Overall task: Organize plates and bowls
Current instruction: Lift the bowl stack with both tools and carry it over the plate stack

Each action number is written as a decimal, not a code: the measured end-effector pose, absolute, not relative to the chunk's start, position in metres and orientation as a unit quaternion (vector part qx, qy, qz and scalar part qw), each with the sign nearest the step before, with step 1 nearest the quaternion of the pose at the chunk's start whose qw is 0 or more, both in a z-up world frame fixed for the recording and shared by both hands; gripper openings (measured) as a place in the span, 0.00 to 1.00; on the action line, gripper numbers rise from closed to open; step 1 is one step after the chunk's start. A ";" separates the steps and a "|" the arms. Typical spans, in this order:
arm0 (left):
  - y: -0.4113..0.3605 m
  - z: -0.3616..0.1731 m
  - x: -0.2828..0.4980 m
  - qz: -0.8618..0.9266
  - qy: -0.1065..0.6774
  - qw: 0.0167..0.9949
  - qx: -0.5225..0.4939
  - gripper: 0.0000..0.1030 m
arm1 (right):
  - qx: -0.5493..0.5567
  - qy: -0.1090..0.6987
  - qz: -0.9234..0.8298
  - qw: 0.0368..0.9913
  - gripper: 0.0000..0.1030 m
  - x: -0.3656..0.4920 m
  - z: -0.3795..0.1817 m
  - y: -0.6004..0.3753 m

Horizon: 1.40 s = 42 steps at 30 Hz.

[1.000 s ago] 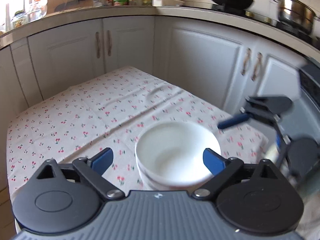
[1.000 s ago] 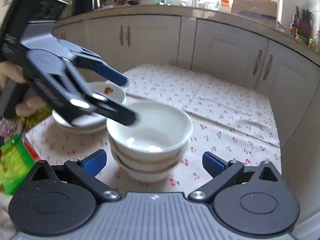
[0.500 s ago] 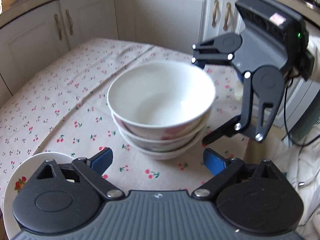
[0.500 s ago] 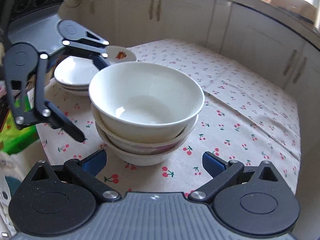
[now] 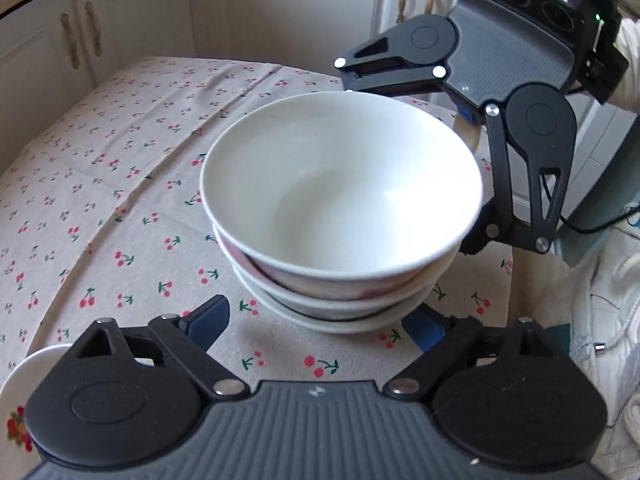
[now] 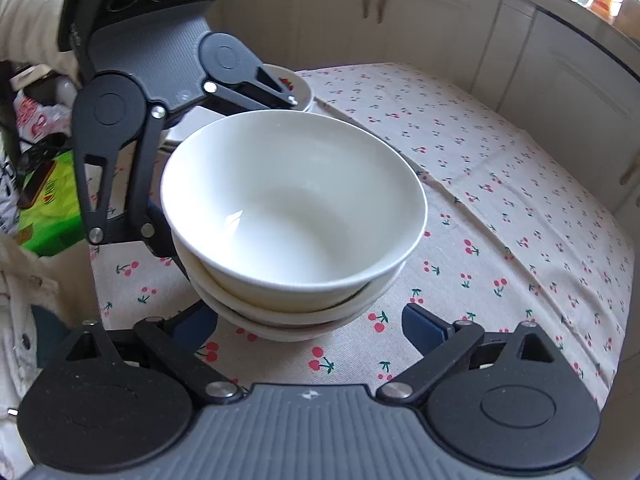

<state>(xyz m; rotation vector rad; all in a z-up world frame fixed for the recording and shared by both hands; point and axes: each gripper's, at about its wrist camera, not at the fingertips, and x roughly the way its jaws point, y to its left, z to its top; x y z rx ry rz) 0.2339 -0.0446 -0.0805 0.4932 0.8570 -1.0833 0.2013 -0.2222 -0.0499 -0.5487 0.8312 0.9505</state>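
Our left gripper (image 5: 318, 322) and right gripper (image 6: 310, 326) are closing, jaws still wide and clear of the stack of white bowls (image 5: 340, 216) between them; uneven squeezing could tip the top bowl (image 6: 294, 200).

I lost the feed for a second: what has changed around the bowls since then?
Both grippers, left and right, tilted down and closed in on the stack of bowls from opposite sides. Their fingers are closing with the stack between them, not yet gripping. The bowls and plates stayed put.
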 end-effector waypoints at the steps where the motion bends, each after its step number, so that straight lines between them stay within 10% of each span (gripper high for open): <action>1: -0.045 -0.081 0.236 -0.499 0.391 0.741 0.224 0.88 | -0.257 0.384 0.442 0.769 0.95 0.201 -0.049 -0.222; 11: -0.045 -0.082 0.239 -0.524 0.393 0.724 0.214 0.74 | -0.260 0.392 0.470 0.747 0.80 0.205 -0.044 -0.221; 42: 0.032 -0.023 0.196 -0.445 0.338 0.799 0.223 0.73 | -0.324 0.331 0.489 0.739 0.80 0.193 0.011 -0.150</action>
